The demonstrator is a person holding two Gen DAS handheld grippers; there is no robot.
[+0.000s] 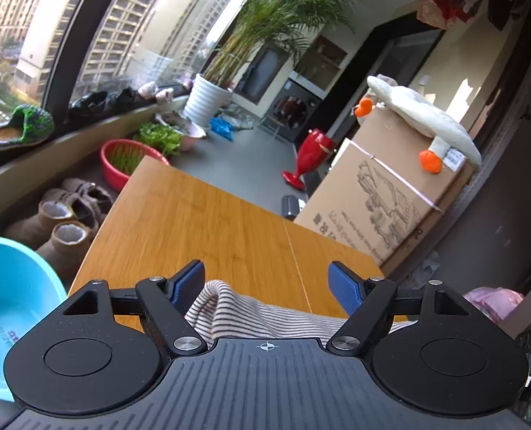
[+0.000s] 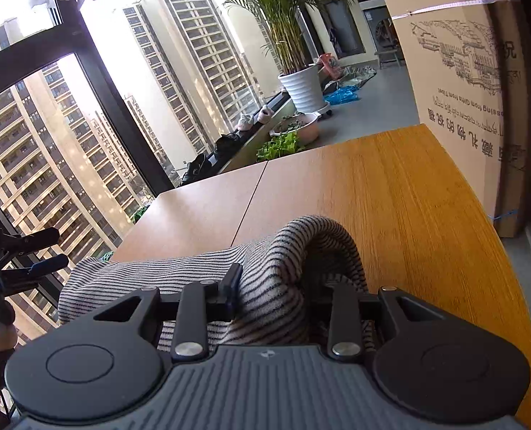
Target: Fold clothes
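Note:
A grey-and-white striped garment (image 1: 251,313) lies bunched at the near end of the wooden table (image 1: 200,222). My left gripper (image 1: 267,283) stands open just above it. Its blue pads (image 1: 190,281) are wide apart and the cloth sits low between them without being pinched. In the right wrist view the same garment (image 2: 287,261) rises in a thick fold between the fingers of my right gripper (image 2: 283,286), which is shut on it. The right finger is hidden under the cloth. The left gripper (image 2: 44,251) also shows at the far left, over the table's edge (image 2: 208,197).
A large cardboard box (image 1: 390,208) with a plush goose (image 1: 419,118) on top stands past the table's right side. Left of the table on the floor are a blue basin (image 1: 10,308), boots (image 1: 61,225) and a red basin (image 1: 122,165). A potted palm (image 1: 208,100) stands by the window.

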